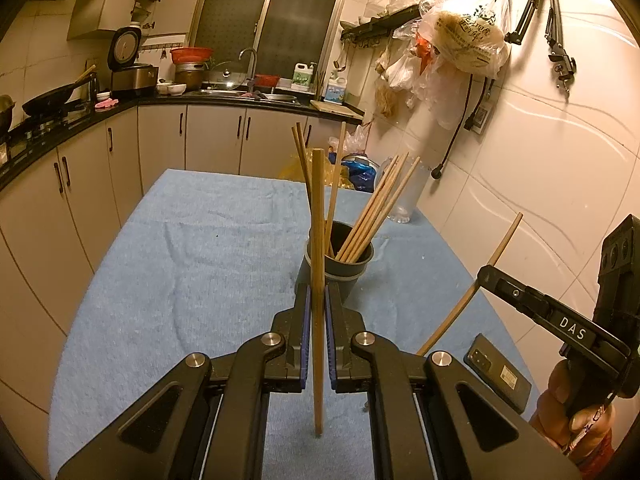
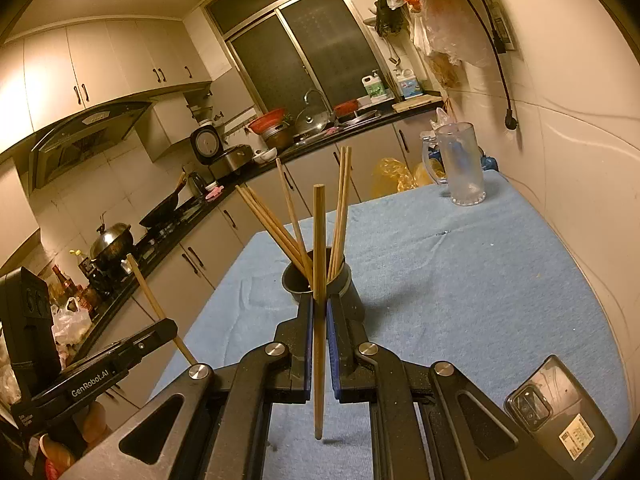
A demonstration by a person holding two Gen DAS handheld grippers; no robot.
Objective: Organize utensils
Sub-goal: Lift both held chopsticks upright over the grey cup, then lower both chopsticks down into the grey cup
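Left jaws: I have the left gripper (image 1: pixel 317 304) clamped narrow on one chopstick (image 1: pixel 318 240), which stands nearly upright between the blue pads (image 1: pixel 306 320), its lower end hanging above the cloth.

Right jaws: the right gripper (image 2: pixel 319 312) is pinched the same way on a second chopstick (image 2: pixel 319 280), also close to vertical, tip clear of the worktop.

Cross-check: from the left wrist view I can see the right gripper's (image 1: pixel 486 276) stick sloping up through its fingers; from the right wrist view the left gripper (image 2: pixel 168 328) shows its stick likewise.

Holder: a dark cup (image 1: pixel 340 268) stands just beyond both jaws on the worktop, already carrying a fan of chopsticks (image 1: pixel 372 212) leaning against its rim.

Progress: my judgement is that most sticks are in the cup; these two held ones remain to be dropped in. I see no loose sticks on the cloth.

Materials: the sticks look like plain wood or bamboo, slender, straight, matt. The cup looks like smooth plastic or metal, round and tapered.

Worktop: covered in a blue terry towel (image 2: pixel 460 280), soft, slightly rumpled.

Surroundings: a black phone (image 2: pixel 560 412) lies flat near the right gripper; a clear plastic jug (image 2: pixel 460 164) stands at the far end.
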